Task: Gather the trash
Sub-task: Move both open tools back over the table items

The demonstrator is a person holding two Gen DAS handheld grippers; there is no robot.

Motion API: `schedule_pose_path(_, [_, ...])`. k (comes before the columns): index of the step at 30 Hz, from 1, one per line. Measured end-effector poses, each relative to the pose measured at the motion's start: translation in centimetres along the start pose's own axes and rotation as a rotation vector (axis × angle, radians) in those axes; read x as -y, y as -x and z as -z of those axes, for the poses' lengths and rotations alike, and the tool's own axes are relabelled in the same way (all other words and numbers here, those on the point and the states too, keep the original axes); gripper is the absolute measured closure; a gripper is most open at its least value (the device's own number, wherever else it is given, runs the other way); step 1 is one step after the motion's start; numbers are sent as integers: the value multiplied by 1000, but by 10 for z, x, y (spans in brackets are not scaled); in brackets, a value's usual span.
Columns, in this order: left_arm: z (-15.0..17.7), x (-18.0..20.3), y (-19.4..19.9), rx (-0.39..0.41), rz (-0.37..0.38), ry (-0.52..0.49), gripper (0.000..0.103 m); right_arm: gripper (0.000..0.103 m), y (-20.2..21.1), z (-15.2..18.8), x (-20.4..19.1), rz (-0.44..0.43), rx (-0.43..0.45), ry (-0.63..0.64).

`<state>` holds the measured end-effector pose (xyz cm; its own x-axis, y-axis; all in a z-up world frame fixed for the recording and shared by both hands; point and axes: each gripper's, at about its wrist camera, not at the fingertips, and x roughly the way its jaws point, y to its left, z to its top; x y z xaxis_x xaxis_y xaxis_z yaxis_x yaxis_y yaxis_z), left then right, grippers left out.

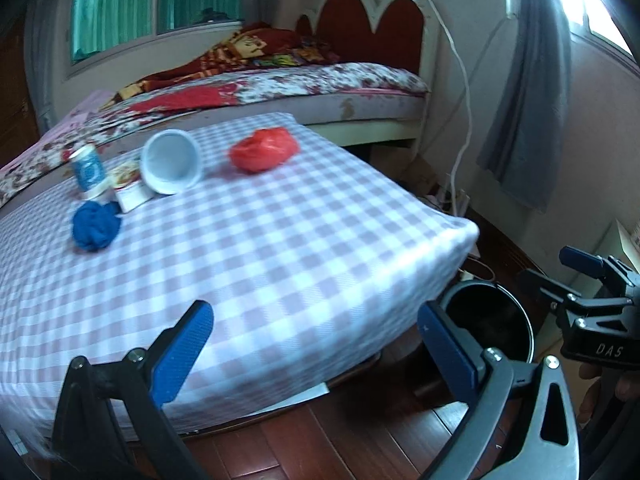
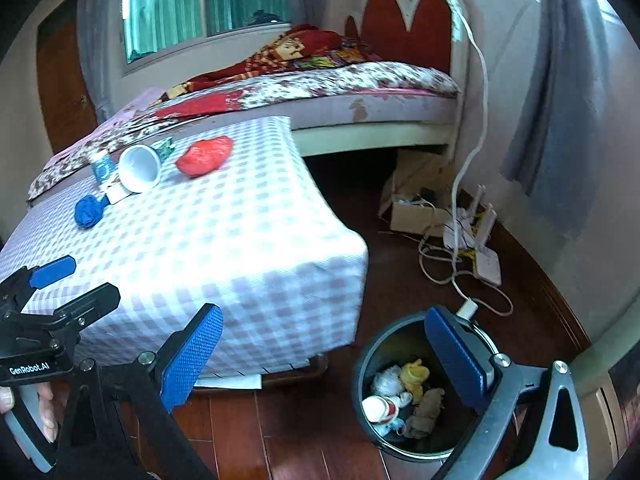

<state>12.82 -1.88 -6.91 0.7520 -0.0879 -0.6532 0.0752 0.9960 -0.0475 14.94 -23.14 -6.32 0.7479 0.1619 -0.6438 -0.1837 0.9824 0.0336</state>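
Checked table (image 2: 248, 248): soft lilac-and-white gingham cloth, draped over rounded corners; the landmark for all entries.

Trash on the table, far end:
- crumpled red plastic bag (image 2: 205, 155), glossy, lumpy.
- white paper cup (image 2: 139, 169), smooth, lying on its side, mouth toward the cameras, left of the red bag.
- small blue-and-white cylindrical container (image 1: 87, 170), upright, left of the cup.
- flat printed packet (image 1: 129, 189), touching the cup's base side.
- blue wad (image 1: 96, 227), wrinkled, nearest of the group.

Black round bin (image 2: 362, 364), on the red wood floor by the table's near right corner; holds white, yellow and tan scraps.

Left gripper (image 1: 316, 346): blue ribbed pads spread wide, empty, above the table's near edge.

Right gripper (image 2: 324, 354): pads spread wide, empty, over the bin.
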Motion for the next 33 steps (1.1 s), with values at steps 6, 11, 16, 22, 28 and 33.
schedule_pose_path(6, [1, -34, 5, 11, -53, 45, 1, 1, -10, -13, -30, -52, 25, 17])
schedule_pose_path(11, [-1, -68, 7, 23, -105, 89, 1, 1, -19, -23, -55, -94, 42, 32])
schedule_pose_path(16, [-3, -106, 6, 33, -188, 138, 1, 1, -34, -29, -82, -127, 26, 71])
schedule_pose_path(22, [-15, -165, -4, 28, -268, 214, 1, 1, -50, -60, -115, -180, 29, 120])
schedule_pose_path(28, [-36, -210, -25, 25, -268, 294, 15, 1, -94, -101, -146, -190, -49, 172])
schedule_pose_path(33, [-48, -223, -63, -36, -269, 289, 17, 1, -135, -131, -162, -161, -68, 189])
